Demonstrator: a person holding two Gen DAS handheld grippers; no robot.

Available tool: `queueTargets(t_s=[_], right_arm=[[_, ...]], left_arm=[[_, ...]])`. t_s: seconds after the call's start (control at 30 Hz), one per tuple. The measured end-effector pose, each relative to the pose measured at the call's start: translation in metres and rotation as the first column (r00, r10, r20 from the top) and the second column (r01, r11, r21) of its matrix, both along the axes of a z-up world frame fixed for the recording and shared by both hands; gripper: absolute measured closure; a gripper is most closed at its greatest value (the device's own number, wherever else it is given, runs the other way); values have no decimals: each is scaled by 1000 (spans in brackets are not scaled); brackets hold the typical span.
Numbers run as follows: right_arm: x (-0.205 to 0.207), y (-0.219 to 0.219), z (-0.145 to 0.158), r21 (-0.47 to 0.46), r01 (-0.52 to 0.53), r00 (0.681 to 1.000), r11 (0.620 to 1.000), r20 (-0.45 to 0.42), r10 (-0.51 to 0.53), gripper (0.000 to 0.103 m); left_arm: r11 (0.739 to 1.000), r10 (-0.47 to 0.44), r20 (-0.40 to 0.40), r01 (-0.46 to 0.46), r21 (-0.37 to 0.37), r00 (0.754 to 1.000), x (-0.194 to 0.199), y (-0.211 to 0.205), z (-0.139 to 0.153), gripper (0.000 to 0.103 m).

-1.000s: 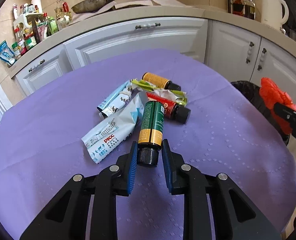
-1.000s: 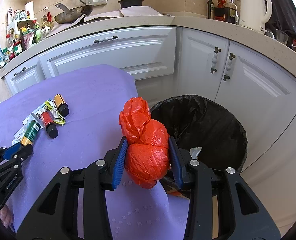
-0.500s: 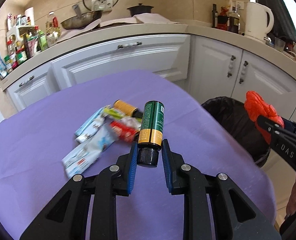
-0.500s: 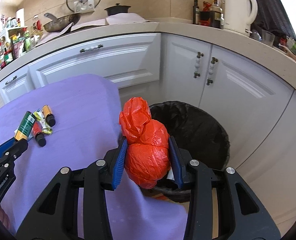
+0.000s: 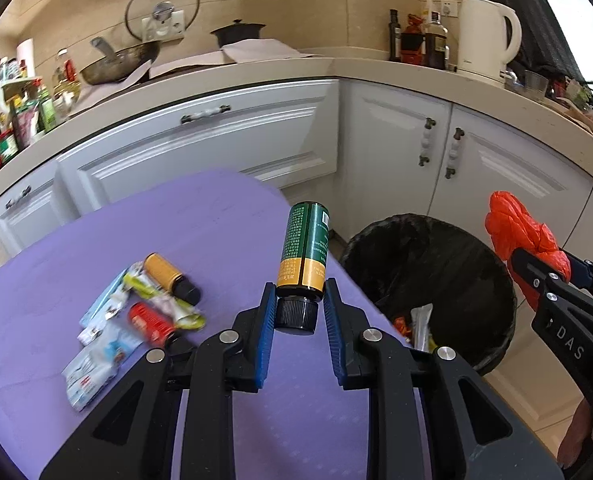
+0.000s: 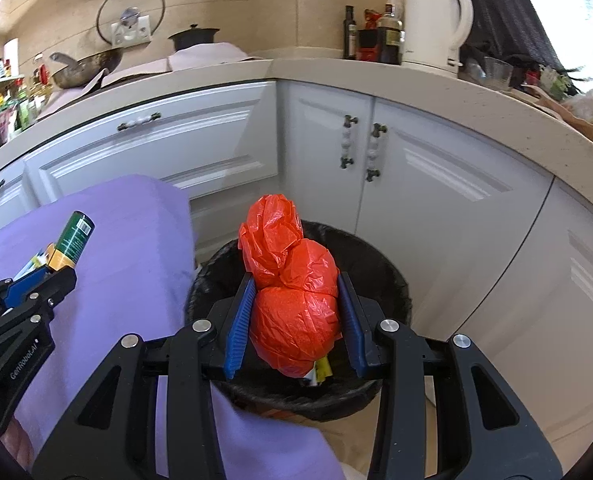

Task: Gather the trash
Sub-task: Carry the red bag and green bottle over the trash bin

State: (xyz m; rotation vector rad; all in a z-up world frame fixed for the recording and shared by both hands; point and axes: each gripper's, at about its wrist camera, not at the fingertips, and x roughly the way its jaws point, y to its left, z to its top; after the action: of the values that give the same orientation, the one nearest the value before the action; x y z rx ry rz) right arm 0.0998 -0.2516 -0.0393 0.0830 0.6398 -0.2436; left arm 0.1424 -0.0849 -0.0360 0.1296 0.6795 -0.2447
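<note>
The bin [image 5: 492,280] stands right of the table [image 5: 216,216], before the cabinets [image 5: 396,152]; wrappers [image 5: 96,360] lie on the table.

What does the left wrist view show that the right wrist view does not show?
Only the left wrist view shows the trash left on the table: an orange bottle, a red bottle and blurred wrappers. Only the right wrist view shows the right gripper from behind, its pads pressed on both sides of the orange bag, directly above the bin. Both views show the green bottle held by its cap in the left gripper, the bag, the bin and the kettle.
</note>
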Motion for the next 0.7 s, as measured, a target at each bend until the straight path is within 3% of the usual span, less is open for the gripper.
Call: queueTargets(t_s=[0.7], right_arm=[[16, -46, -11, 12, 88, 996, 996, 0, -88, 64]], left_arm=[[997, -64, -2, 64, 41, 998, 33, -61, -9, 78]])
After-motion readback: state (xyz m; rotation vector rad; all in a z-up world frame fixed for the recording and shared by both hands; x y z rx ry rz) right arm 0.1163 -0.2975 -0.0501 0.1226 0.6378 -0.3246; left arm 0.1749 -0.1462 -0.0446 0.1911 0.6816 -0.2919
